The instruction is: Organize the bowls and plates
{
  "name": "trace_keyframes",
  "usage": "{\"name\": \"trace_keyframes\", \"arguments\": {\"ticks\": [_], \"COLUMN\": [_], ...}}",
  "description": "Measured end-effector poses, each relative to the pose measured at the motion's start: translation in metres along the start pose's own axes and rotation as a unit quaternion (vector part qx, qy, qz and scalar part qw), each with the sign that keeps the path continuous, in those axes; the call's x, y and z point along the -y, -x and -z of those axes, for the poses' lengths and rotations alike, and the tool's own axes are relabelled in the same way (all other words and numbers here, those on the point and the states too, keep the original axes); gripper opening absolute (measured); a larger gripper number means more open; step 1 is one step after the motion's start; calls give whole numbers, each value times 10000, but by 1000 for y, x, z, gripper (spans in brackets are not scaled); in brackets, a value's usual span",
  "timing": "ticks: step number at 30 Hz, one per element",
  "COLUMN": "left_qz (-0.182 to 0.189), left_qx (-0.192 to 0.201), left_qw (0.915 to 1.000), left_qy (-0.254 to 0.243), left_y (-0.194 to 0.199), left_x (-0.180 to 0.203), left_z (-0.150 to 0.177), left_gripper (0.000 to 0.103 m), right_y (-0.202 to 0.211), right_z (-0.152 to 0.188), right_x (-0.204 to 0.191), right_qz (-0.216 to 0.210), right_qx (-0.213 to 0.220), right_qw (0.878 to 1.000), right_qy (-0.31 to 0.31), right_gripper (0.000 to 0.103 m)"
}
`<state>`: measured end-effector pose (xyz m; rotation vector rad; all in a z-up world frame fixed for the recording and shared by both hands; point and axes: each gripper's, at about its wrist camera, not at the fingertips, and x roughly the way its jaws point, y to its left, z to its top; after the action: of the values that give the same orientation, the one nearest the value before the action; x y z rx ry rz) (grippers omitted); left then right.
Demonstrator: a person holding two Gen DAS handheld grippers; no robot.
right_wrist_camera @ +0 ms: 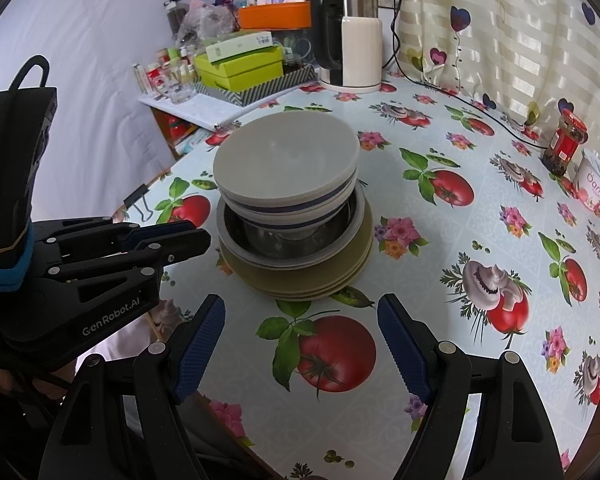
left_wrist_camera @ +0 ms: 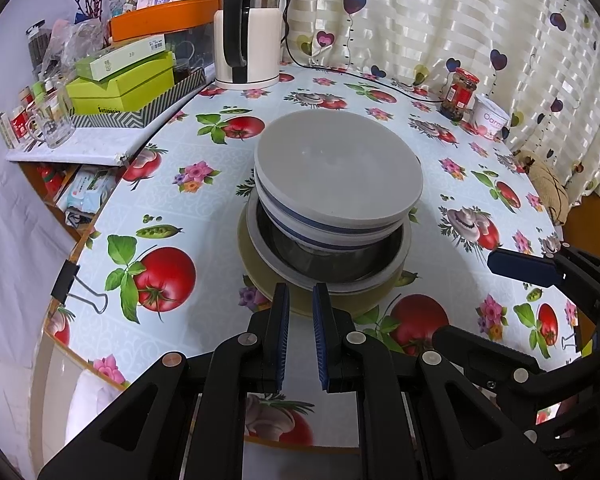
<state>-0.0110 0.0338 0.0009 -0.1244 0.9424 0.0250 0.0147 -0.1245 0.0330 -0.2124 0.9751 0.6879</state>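
Near the middle of the table (right_wrist_camera: 480, 240), covered by a pale oilcloth printed with tomatoes and mushrooms, stands one stack: olive-green round plates (right_wrist_camera: 300, 280) at the bottom, a shiny steel bowl with a white rim (right_wrist_camera: 292, 240) on them, and two nested cream ceramic bowls with blue bands (right_wrist_camera: 288, 168) on top. The left gripper (left_wrist_camera: 300, 336) hovers at the stack's near side, jaws narrow and holding nothing. The right gripper (right_wrist_camera: 300, 344) sits further back toward the near table edge, jaws wide and empty. A white electric kettle (right_wrist_camera: 352, 48) stands at the far edge.
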Motion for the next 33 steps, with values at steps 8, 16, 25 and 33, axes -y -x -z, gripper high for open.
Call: {"name": "trace_keyframes", "arguments": {"ticks": [8, 16, 25, 33], "left_qz": [3, -3, -38, -21], "left_qx": [-6, -30, -17, -46], "left_qw": [10000, 10000, 10000, 10000], "left_qy": [-7, -16, -41, -34], "left_y": [0, 0, 2, 2], "left_x": [0, 0, -1, -1], "left_z": [0, 2, 3, 2], "left_gripper": [12, 12, 12, 12], "right_y": [0, 0, 1, 2], "right_z": [1, 1, 1, 1], "right_x": [-1, -1, -1, -1], "right_qz": [1, -1, -9, 0], "right_qx": [5, 6, -2, 3], "right_qw": [10000, 10000, 10000, 10000], "right_qy": [24, 25, 30, 37], "right_gripper": [80, 80, 80, 80]}}
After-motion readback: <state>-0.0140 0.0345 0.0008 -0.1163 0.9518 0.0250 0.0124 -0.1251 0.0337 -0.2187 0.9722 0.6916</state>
